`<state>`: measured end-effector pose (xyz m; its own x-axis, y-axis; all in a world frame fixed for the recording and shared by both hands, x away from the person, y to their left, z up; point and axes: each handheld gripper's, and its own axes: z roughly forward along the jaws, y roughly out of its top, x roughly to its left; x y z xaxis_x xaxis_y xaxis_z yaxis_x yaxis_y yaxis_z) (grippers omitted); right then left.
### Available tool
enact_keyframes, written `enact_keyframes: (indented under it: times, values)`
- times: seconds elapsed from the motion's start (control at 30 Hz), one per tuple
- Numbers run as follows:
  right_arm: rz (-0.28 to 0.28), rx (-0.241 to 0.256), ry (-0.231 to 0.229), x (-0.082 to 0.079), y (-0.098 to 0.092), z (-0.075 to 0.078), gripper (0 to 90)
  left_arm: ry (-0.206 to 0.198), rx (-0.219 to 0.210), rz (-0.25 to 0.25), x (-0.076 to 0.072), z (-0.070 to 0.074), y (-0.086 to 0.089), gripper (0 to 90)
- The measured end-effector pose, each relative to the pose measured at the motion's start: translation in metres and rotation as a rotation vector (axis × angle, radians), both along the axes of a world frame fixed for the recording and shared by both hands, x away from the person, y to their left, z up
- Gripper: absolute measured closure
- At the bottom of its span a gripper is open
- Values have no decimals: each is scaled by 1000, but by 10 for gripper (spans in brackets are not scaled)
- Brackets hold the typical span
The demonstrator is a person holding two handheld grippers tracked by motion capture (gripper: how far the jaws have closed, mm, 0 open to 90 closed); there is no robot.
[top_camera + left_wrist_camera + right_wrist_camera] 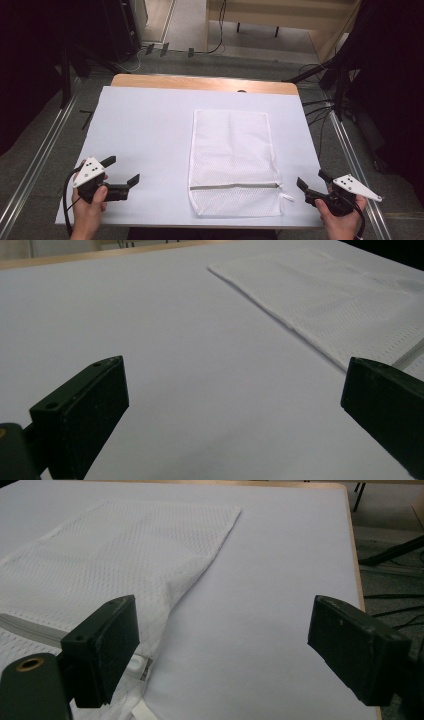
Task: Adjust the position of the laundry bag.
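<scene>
A white mesh laundry bag (232,160) lies flat on the white table cover (145,130), right of centre, with a zipper (235,186) running across it near its front end and a small white pull tab (287,197) at the right. The left gripper (121,170) is held at the front left, open, nothing between its jaws; the bag (340,310) lies off to its right. The right gripper (311,181) is held at the front right corner, open and empty, just right of the bag (125,560) and its zipper pull (136,664).
The wooden table edge (200,81) shows at the far side. Metal rails (35,150) run along the floor on both sides, and cables (320,107) lie on the floor to the right. Wide bare cover stretches left of the bag.
</scene>
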<state>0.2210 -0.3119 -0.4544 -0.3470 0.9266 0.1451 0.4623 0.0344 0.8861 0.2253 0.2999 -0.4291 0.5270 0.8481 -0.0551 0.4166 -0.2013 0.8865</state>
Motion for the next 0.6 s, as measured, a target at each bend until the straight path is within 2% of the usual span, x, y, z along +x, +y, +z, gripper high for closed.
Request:
enact_keyframes:
  times: [0.07,0.1,0.13,0.2,0.23,0.3,0.33,0.37,0.4,0.43,0.5,0.57,0.6]
  values:
    - [-2,1,2,0,0,0,133,-5,4,-4,1,1,-5,0]
    - [1,-2,3,1,1,0,134,-1,12,-17,6,3,-17,0]
    - [1,-2,3,1,1,0,134,-1,12,-17,6,3,-17,0]
    - [3,-2,2,1,2,0,134,18,5,-56,14,3,-31,23]
    - [2,-3,2,1,4,1,134,25,25,-49,23,2,-47,41]
    - [5,-5,3,1,6,1,134,47,17,-64,34,0,-62,58]
    - [5,-5,3,1,6,1,134,47,17,-64,34,0,-62,60]
    - [8,-2,2,1,6,0,134,72,28,-67,45,-2,-77,71]
    - [8,-2,3,1,6,0,134,72,28,-67,45,-2,-77,84]
    - [9,-2,3,1,6,0,134,96,54,-52,57,-4,-93,113]
    - [11,0,4,1,6,0,135,107,68,-47,63,-4,-100,146]
    - [13,0,4,2,6,0,135,159,105,-5,78,-4,-110,179]
    - [13,0,4,2,6,0,135,172,89,2,83,-4,-112,179]
